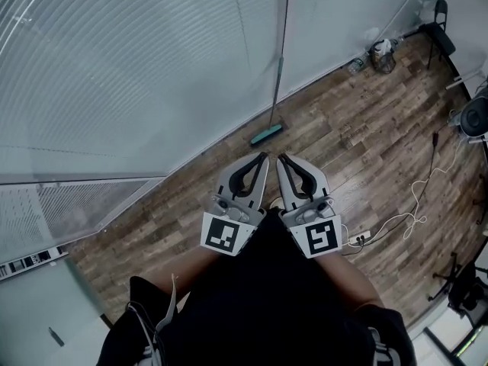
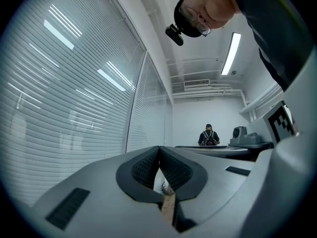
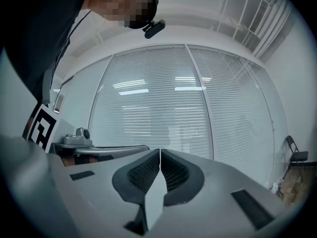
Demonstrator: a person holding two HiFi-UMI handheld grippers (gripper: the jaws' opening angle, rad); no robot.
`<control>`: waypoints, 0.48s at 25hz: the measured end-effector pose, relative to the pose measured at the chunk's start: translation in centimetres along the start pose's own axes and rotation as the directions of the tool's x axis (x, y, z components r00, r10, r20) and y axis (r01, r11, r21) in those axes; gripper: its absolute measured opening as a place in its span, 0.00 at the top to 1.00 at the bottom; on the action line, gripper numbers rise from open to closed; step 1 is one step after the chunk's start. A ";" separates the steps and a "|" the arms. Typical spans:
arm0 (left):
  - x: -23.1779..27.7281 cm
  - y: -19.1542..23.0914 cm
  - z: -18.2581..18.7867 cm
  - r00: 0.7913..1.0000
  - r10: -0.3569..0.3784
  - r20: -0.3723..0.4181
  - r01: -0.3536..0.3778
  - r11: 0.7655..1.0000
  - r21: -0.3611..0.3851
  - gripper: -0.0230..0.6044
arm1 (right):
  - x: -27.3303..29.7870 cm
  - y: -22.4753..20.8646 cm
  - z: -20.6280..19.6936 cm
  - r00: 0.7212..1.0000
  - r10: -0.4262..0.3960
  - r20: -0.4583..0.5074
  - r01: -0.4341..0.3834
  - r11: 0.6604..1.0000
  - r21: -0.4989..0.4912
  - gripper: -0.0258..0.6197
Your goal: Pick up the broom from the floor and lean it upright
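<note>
Wood-plank floor [image 1: 358, 136] is seen from above in the head view, bordered by a glass wall [image 1: 114, 67] with lowered blinds. The broom [image 1: 274, 97] is stood upright against that wall, with its teal head [image 1: 266, 135] on the planks at the wall's foot and its handle leaned up the glass. The two tools are held side by side near the broom head, apart from it. The left hand-held gripper [image 1: 262, 159] is clenched on nothing, and the right hand-held gripper [image 1: 282, 160] likewise. A white cable [image 1: 415, 200] is trailed across the floor at the right to a power strip [image 1: 359, 238]. A chair [image 1: 441, 21] is set in the far corner, near what may be bags, too small to be told.

In the left gripper view, the ribbed pads [image 2: 146, 168] are pressed together at their tips with no object clamped, and only a sliver of floor is glimpsed through the gap lower down. The blinds are seen at the left and a ceiling light [image 2: 231, 53] above. A person [image 2: 208, 135] is seen at the far end behind a surface [image 2: 213, 148] on which a grey machine [image 2: 242, 134] is placed.

In the right gripper view, the pads [image 3: 144, 172] are likewise closed tip to tip and empty. The blinds are spread across the background, and a chair is caught at the right edge.
</note>
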State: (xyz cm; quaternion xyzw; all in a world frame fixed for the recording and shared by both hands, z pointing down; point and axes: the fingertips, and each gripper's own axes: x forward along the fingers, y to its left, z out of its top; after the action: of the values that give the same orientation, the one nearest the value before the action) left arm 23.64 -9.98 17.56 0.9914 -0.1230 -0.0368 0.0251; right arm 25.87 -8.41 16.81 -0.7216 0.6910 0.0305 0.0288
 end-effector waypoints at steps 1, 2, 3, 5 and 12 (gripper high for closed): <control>-0.2 0.6 0.1 1.000 0.013 0.003 -0.013 1.000 -0.009 0.93 | 0.5 0.3 0.2 1.000 0.009 0.006 -0.009 1.000 -0.006 0.92; -0.4 1.0 0.0 1.000 0.023 0.002 -0.023 1.000 -0.014 0.93 | 0.9 0.7 0.4 1.000 0.020 0.010 -0.020 1.000 -0.013 0.92; -0.6 1.4 0.0 1.000 0.031 0.000 -0.031 0.999 -0.016 0.93 | 1.3 1.0 0.4 0.999 0.031 0.012 -0.030 0.999 -0.018 0.92; -1.0 2.2 0.0 0.999 0.044 -0.002 -0.044 0.999 -0.014 0.93 | 2.0 1.6 0.3 0.999 0.048 0.006 -0.048 0.999 -0.022 0.92; -2.7 4.5 0.0 0.996 0.086 -0.003 -0.086 0.996 -0.025 0.93 | 3.9 3.2 -0.1 0.997 0.072 -0.012 -0.072 0.997 -0.028 0.92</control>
State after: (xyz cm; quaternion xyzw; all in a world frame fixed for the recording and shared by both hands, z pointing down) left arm 19.96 -13.72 18.03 0.9848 -0.1652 -0.0362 0.0393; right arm 22.83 -12.45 16.55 -0.6968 0.7161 0.0374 0.0136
